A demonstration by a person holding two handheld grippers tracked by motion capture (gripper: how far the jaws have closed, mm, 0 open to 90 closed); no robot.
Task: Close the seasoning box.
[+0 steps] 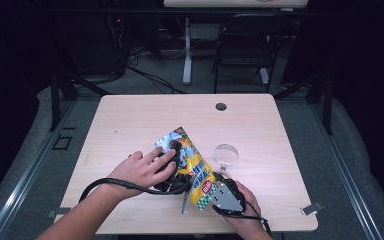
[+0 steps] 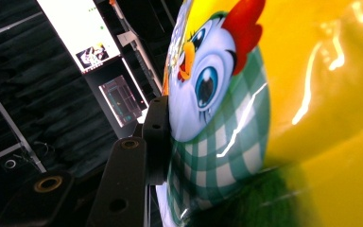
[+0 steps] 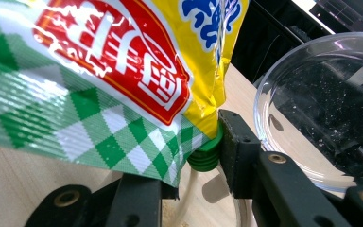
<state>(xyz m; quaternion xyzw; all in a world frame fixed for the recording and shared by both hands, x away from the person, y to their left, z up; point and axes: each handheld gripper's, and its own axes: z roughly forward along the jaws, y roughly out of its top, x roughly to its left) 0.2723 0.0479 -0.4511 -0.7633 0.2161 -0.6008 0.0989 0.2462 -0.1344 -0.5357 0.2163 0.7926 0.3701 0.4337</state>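
the right hand-held gripper (image 1: pixel 215 192) sits nearest, at the near edge of the table (image 1: pixel 130 115), its jaws clamped on the lower end of the yellow snack bag (image 1: pixel 195 167); in the right gripper view the green-checked corner of the snack bag (image 3: pixel 99 94) is pinched against a pad (image 3: pixel 205 153), which likely anchors that end so the bag cannot slide or twist; the left hand-held gripper (image 1: pixel 172 162) takes the bag a little farther in, toward its silvery upper end, with the person's fingers spread over it; in the left gripper view one jaw presses flat against the cartoon chicken printed on the snack bag (image 2: pixel 227 104) and the puffed foil bulges past it, so this one too is closed on the bag; holding both ends seems meant to keep the bag taut between the two grips, a likely set-up for pulling it open or tipping it; just beyond the right gripper stands a clear glass bowl (image 1: pixel 226 155), empty save for a few specks (image 3: pixel 321 104), placed close beside the bag, probably to receive the contents; the bag lies slanted across the near middle of the table, apart from the bowl; farther off, a small cable hole (image 1: pixel 221 106) marks the far edge.
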